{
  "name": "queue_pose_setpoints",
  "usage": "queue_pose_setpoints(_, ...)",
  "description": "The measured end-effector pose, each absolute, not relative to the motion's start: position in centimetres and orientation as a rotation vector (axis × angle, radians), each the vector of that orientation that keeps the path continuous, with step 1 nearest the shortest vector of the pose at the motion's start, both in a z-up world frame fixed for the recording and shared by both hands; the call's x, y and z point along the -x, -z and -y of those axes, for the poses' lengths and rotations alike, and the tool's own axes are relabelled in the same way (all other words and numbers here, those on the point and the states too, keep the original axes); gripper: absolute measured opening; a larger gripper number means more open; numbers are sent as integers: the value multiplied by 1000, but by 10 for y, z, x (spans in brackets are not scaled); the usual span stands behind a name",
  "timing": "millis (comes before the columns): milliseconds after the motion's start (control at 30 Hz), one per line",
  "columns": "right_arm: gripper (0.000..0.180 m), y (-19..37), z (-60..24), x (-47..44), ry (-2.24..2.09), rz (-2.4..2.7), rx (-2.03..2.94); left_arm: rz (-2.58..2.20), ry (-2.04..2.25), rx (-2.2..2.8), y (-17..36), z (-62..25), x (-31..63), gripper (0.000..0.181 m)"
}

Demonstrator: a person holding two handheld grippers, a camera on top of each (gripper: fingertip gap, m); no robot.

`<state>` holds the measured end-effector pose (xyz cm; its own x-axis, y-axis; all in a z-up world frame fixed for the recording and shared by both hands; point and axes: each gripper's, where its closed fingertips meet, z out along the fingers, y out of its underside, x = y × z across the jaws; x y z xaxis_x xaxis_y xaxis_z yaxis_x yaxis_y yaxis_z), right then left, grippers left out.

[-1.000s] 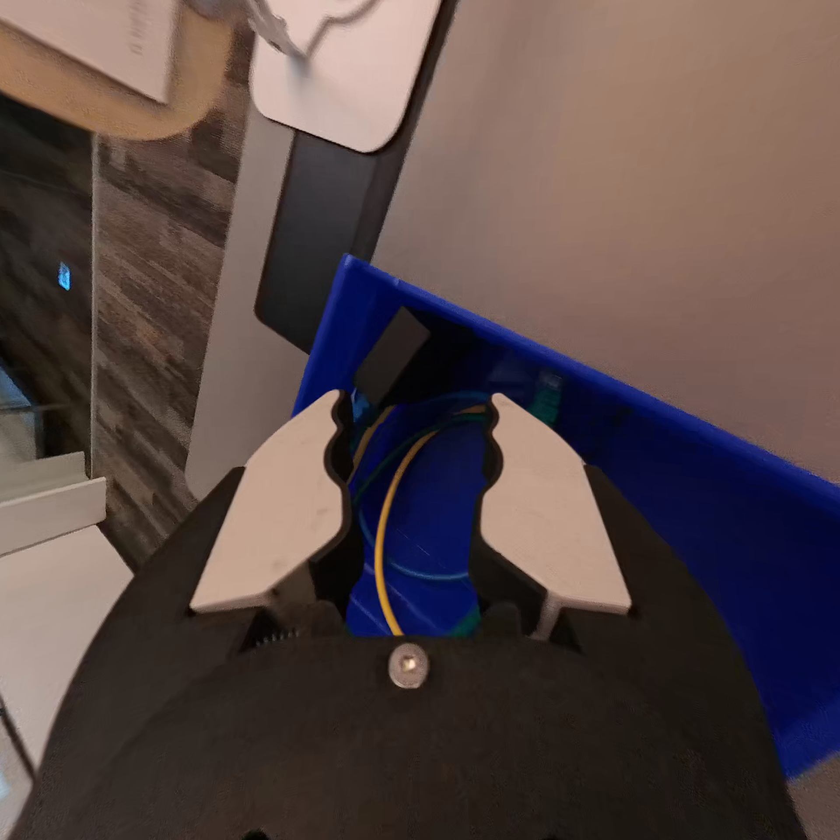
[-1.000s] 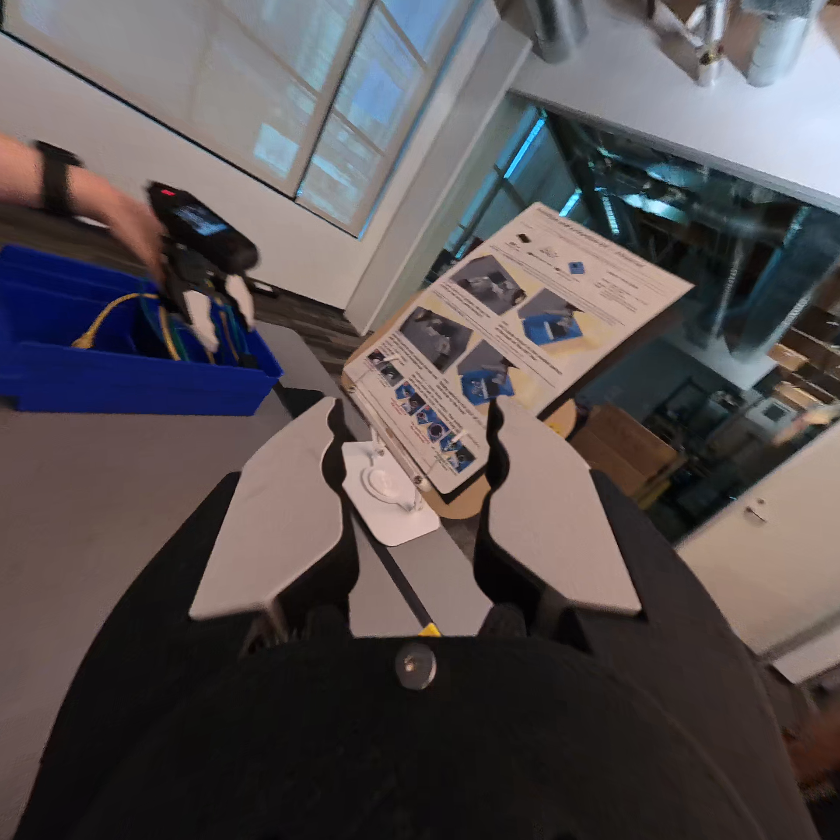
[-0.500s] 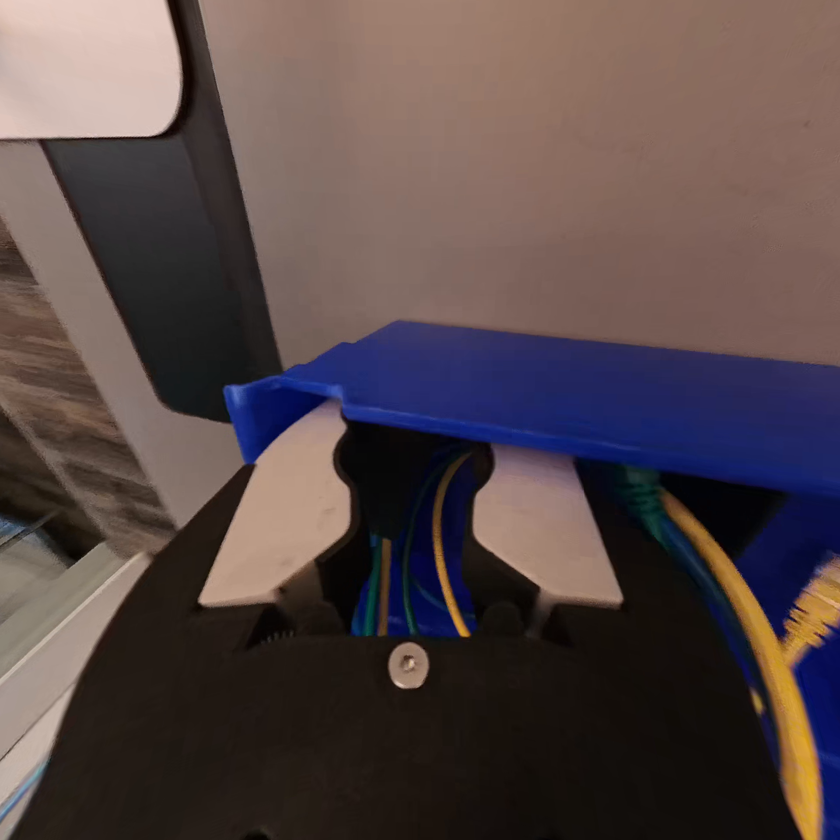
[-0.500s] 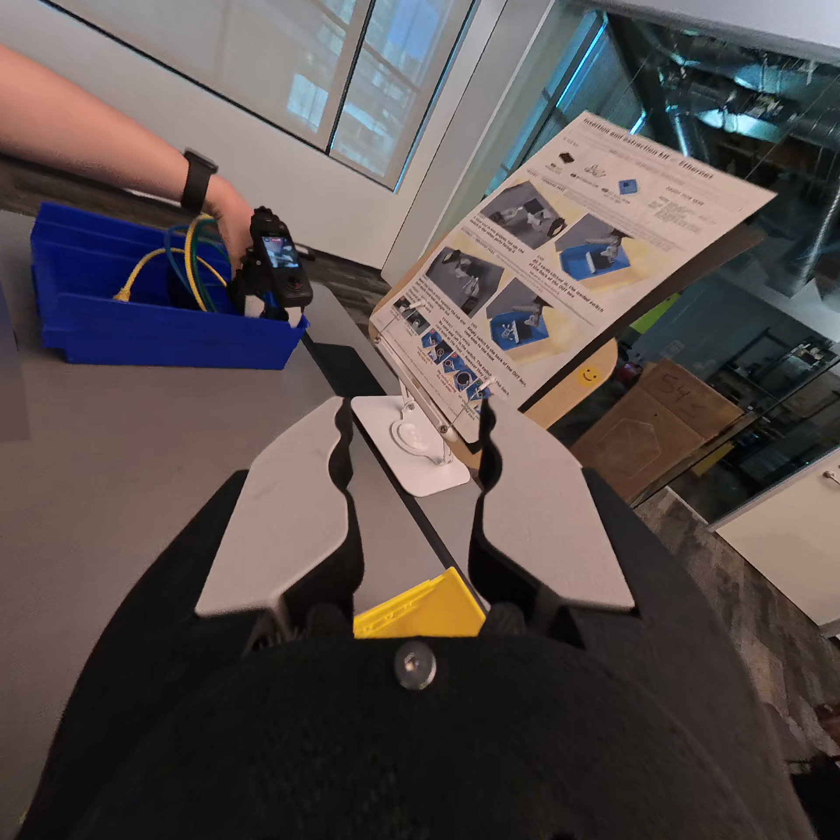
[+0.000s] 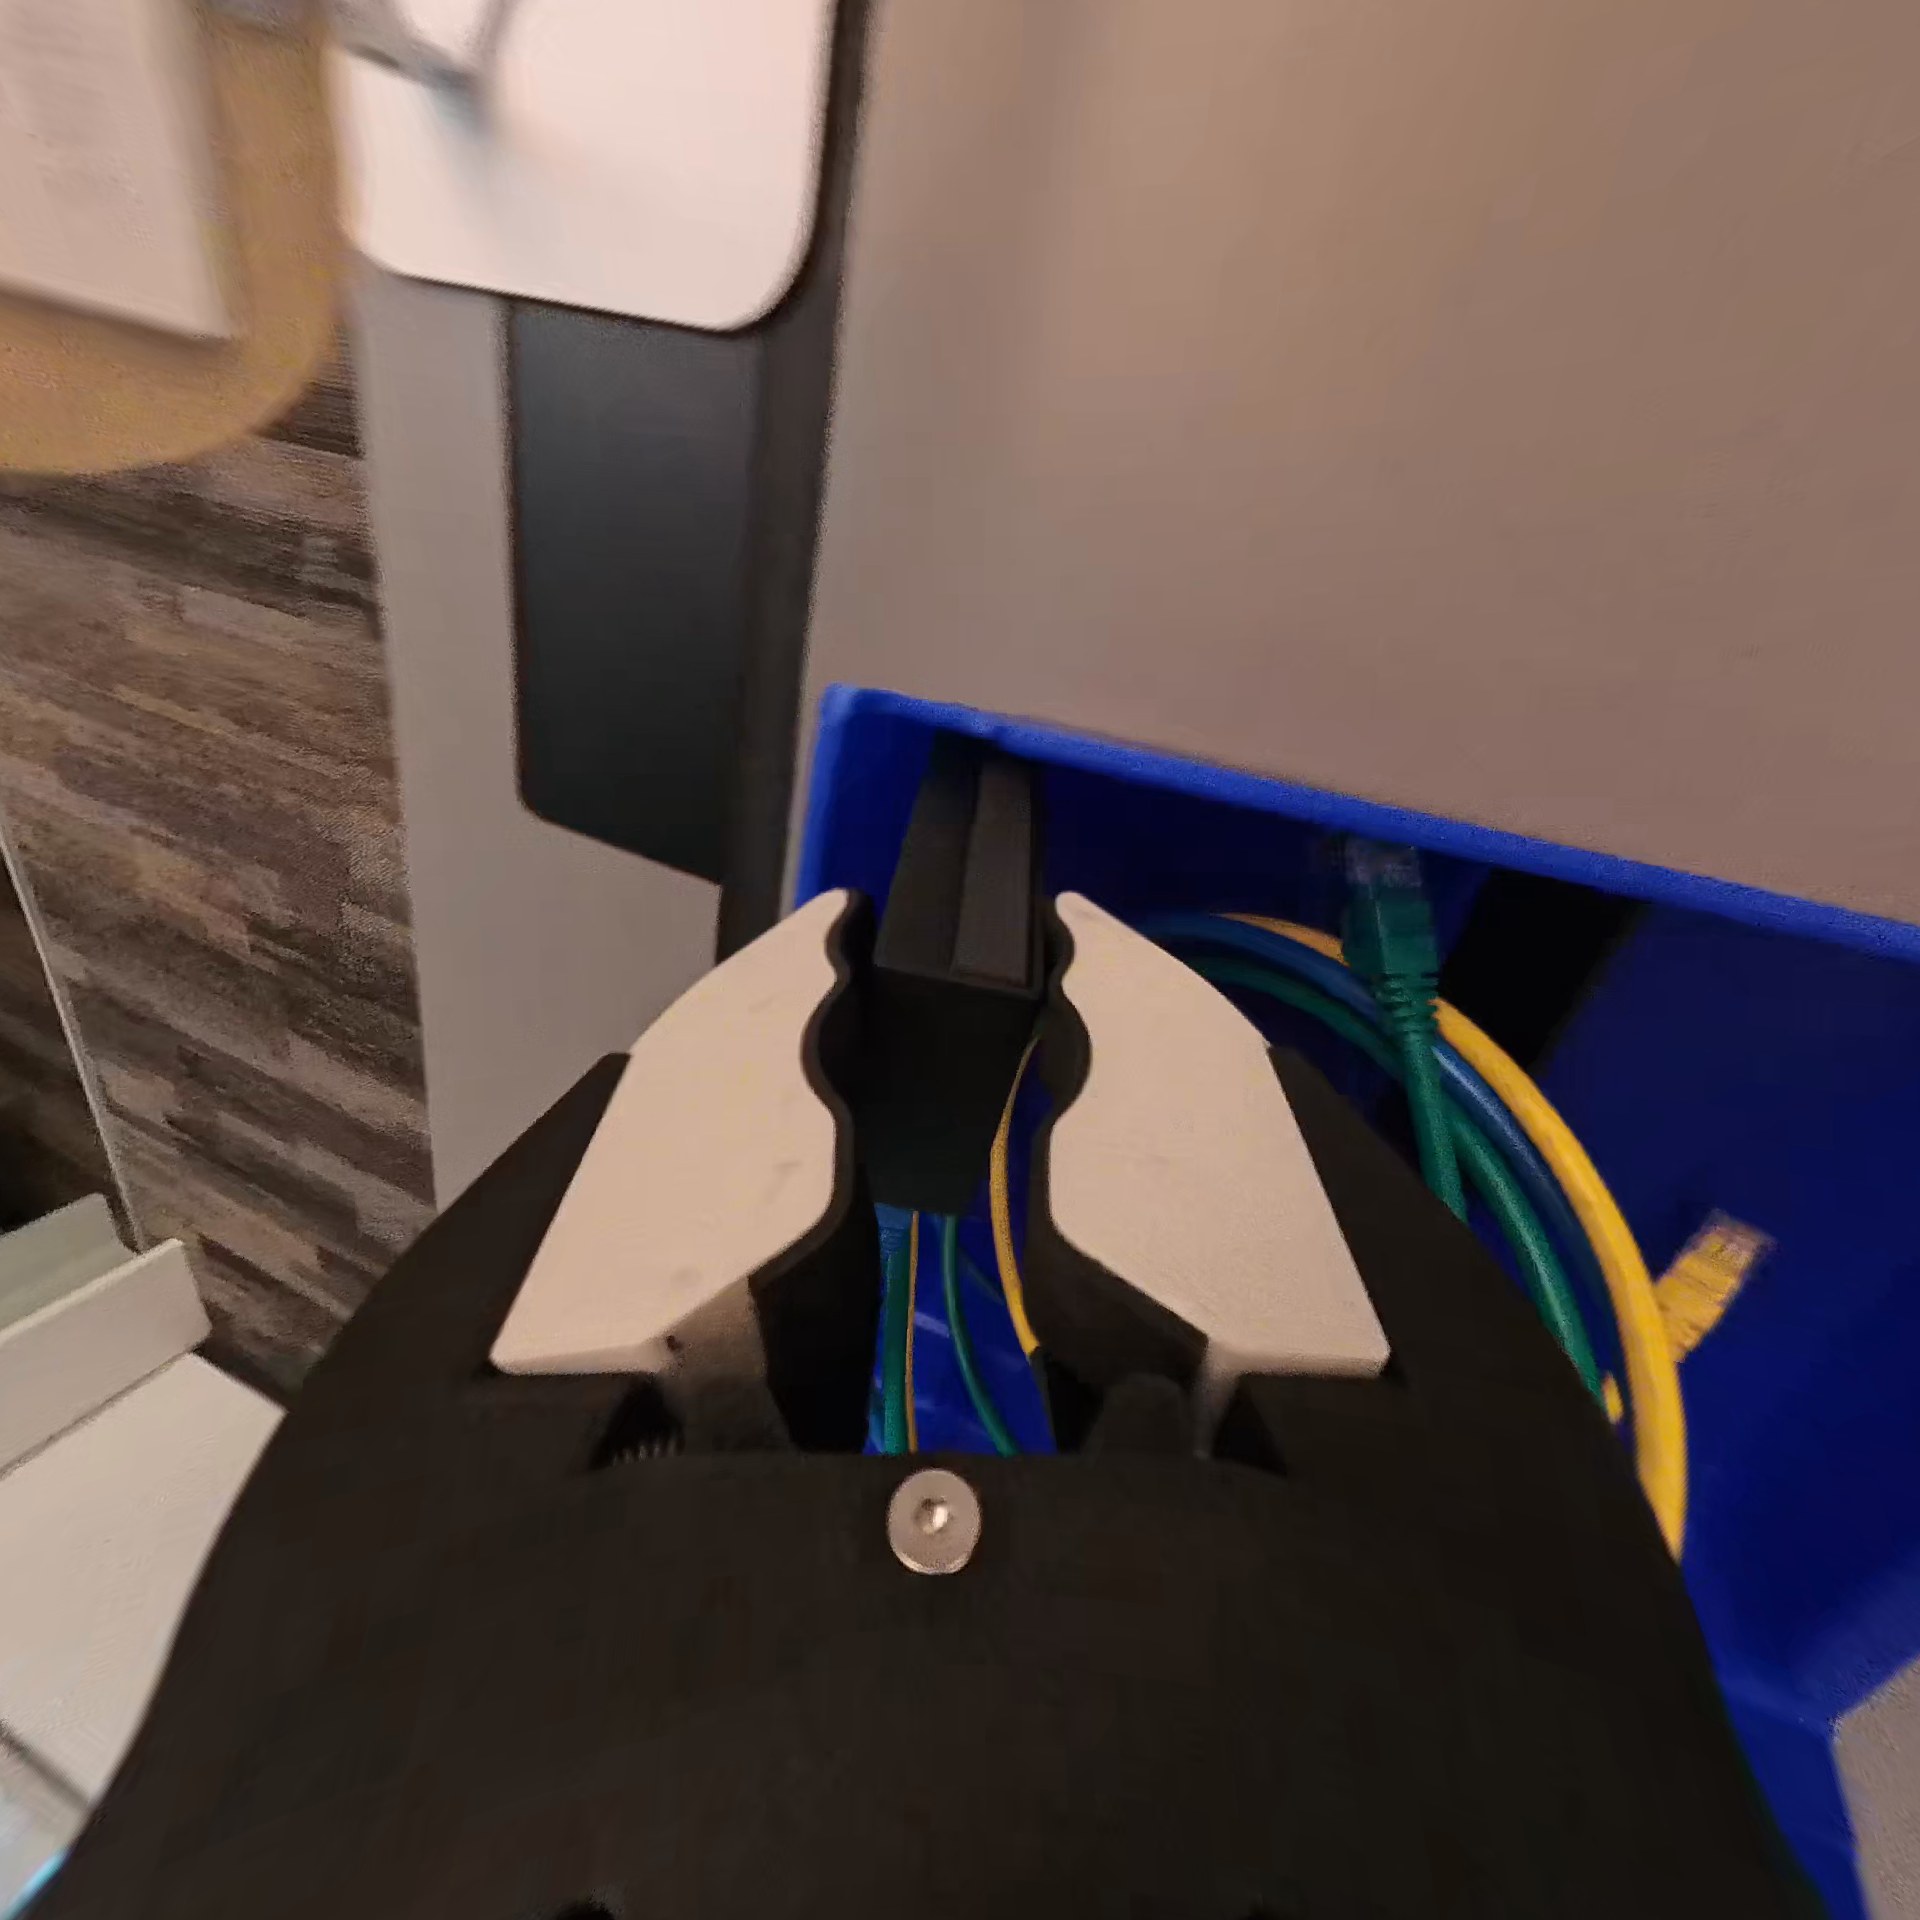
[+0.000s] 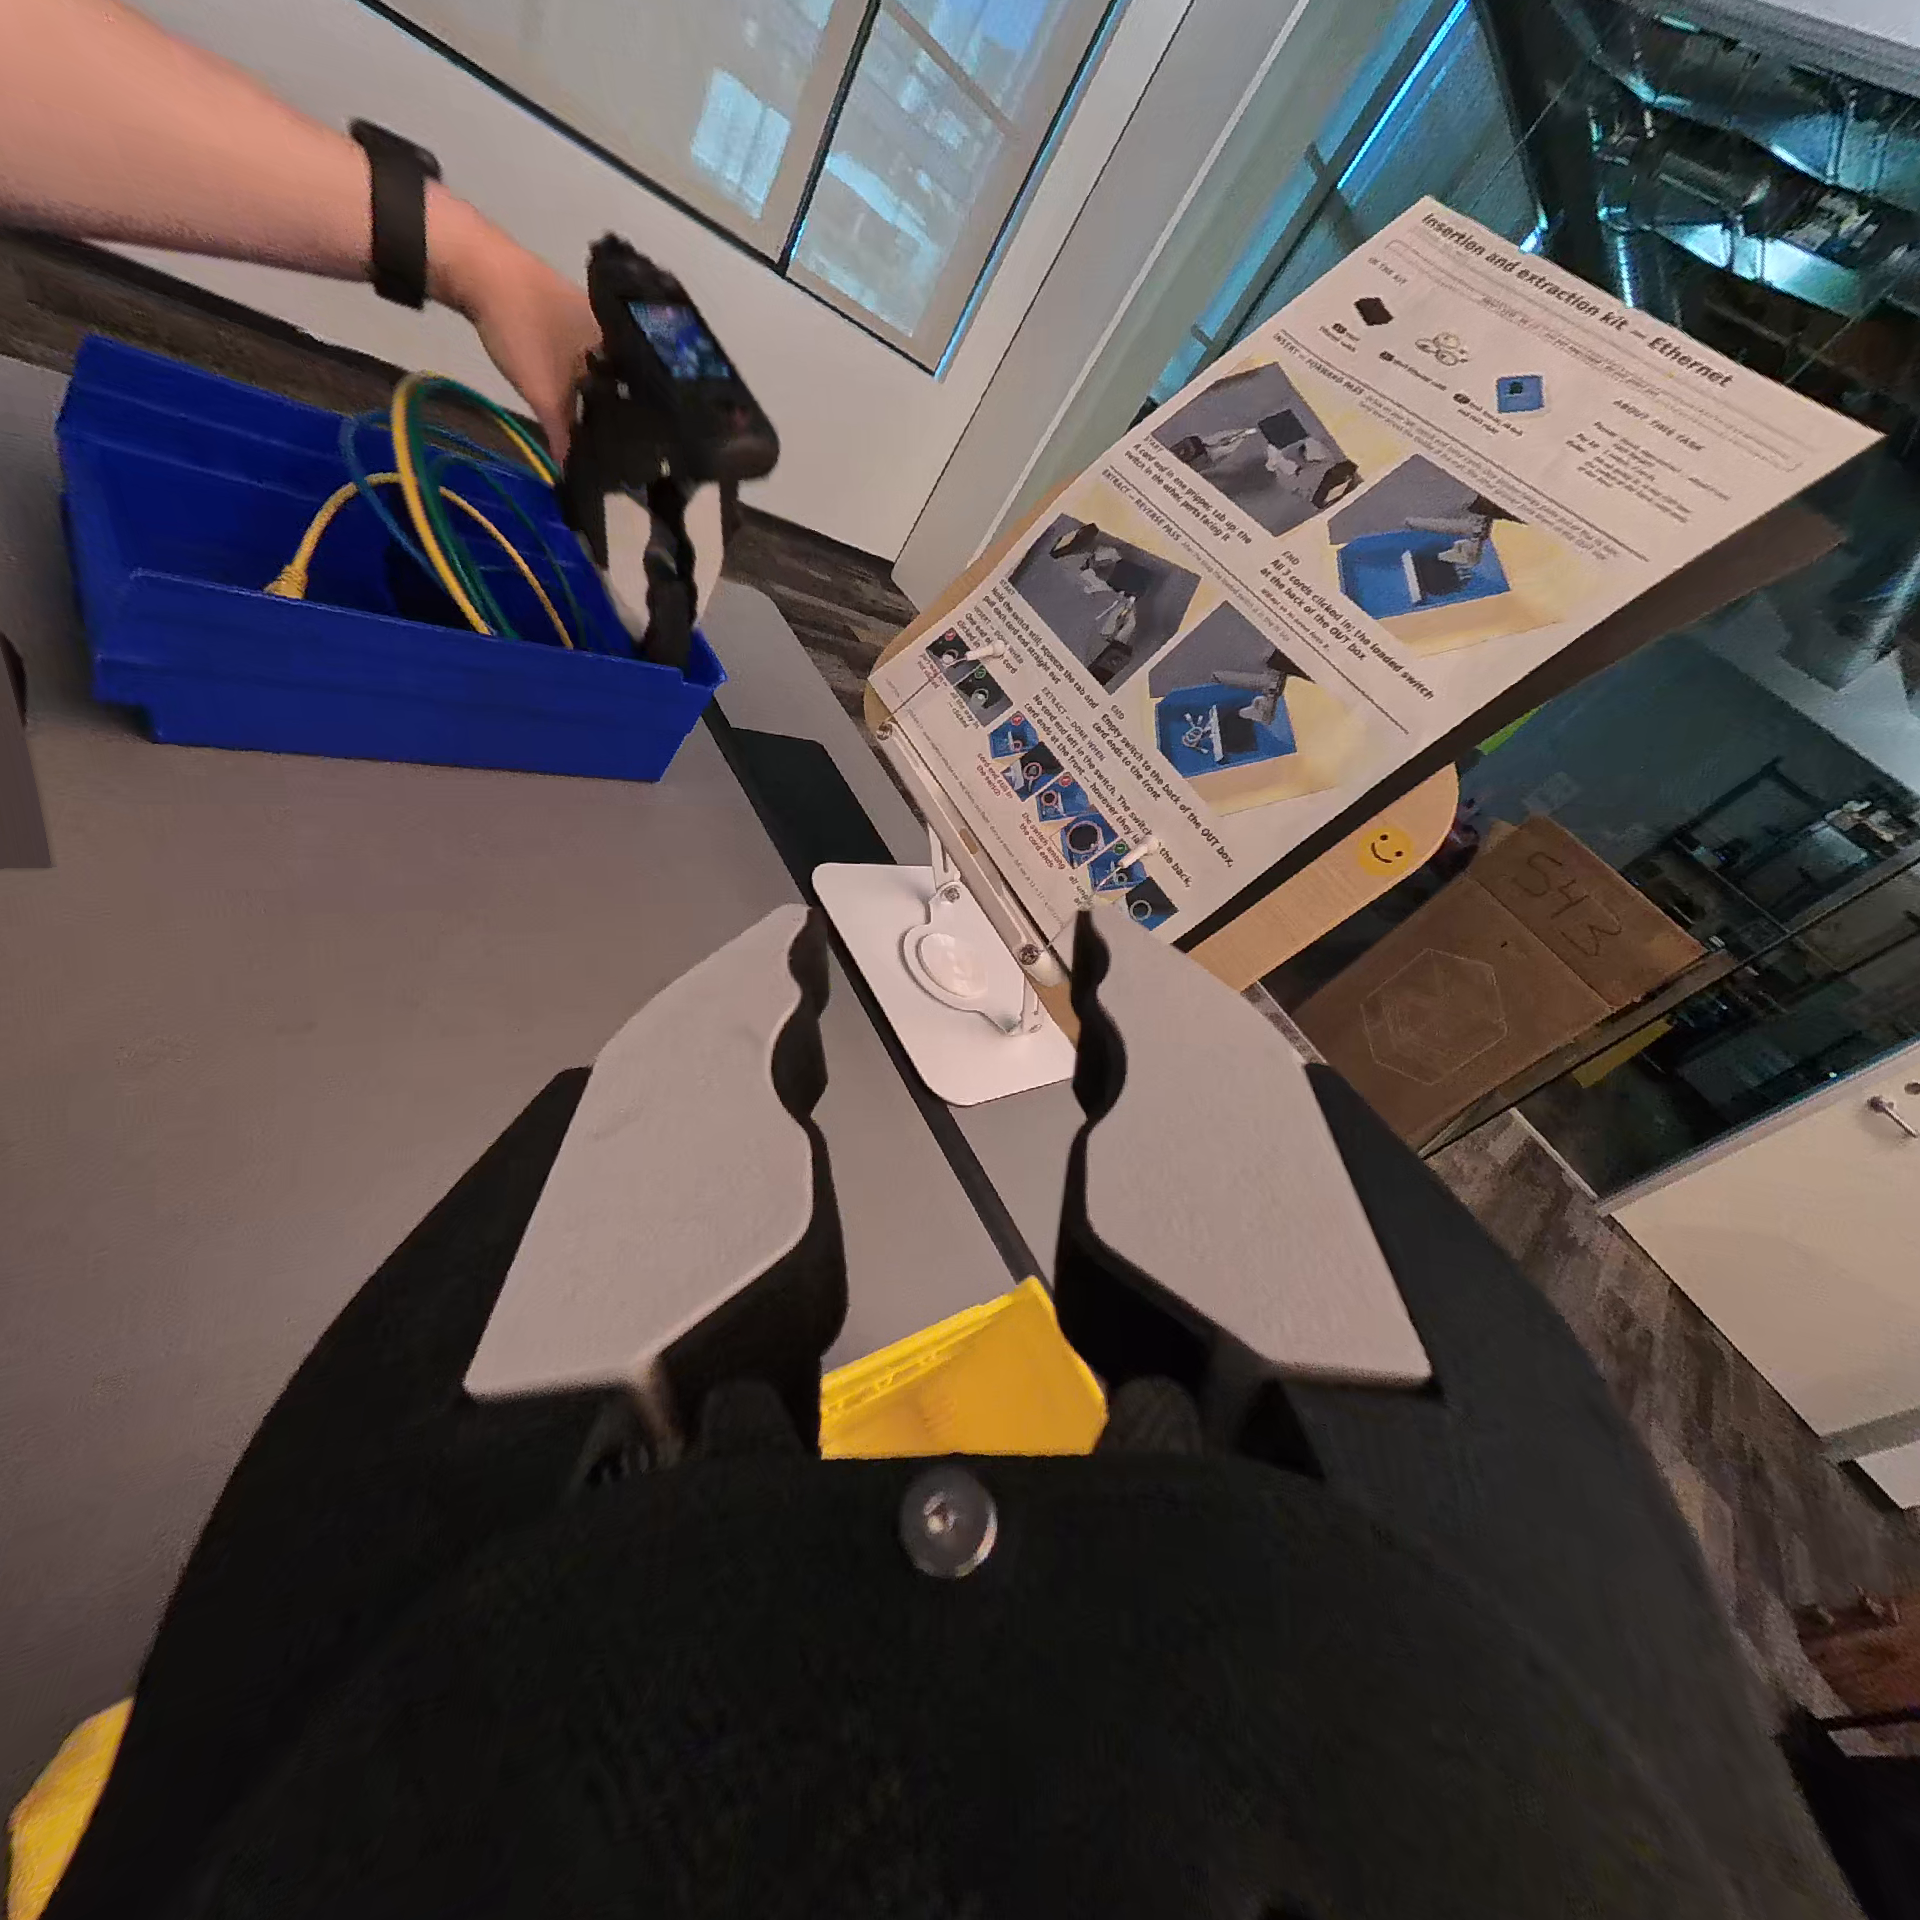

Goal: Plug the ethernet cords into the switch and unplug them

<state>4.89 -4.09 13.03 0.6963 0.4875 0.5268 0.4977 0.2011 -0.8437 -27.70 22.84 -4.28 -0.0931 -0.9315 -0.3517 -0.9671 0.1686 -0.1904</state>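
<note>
The left gripper (image 5: 954, 940) has lifted since half a second ago, and now a black switch (image 5: 961, 914) sits clamped between its grey fingers (image 5: 717, 1132), raised at the corner of the blue bin (image 5: 1714, 1195). Cords trail from the switch's underside between the fingers: blue, yellow, green. Just right of the switch, a green cord (image 5: 1397, 997) with its plug end up leans on the bin wall, and a yellow cord (image 5: 1579, 1226) loops beside it, its loose plug farther right.

Over on the right gripper (image 6: 943, 940), fingers spread apart, nothing between them, hovering above the grey table (image 6: 312, 987). A yellow bin (image 6: 966, 1382) corner shows just beneath it. Beyond, a white stand carries an instruction sheet (image 6: 1351, 582). Far left of that sheet, the blue bin (image 6: 395, 686) sits with the left gripper (image 6: 665, 551) over its corner, a person's hand (image 6: 520, 322) on it.
</note>
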Motion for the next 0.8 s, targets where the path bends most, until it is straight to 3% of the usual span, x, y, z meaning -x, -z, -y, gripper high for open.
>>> queue_pose_setpoints(233,46,-132,39,-44,-54,865,1402,-1642,36,1747,-82,-220,281,28)
queue_pose_setpoints(500,46,-131,43,-17,-46,943,1367,-1587,38,1564,-181,-153,250,28)
queue_pose_setpoints(633,46,-131,47,-8,-34,974,1356,-1614,-57,1545,-198,-141,242,28)
queue_pose_setpoints(800,46,-132,52,-9,-35,974,1352,-1639,-257,1699,-150,-167,267,27)
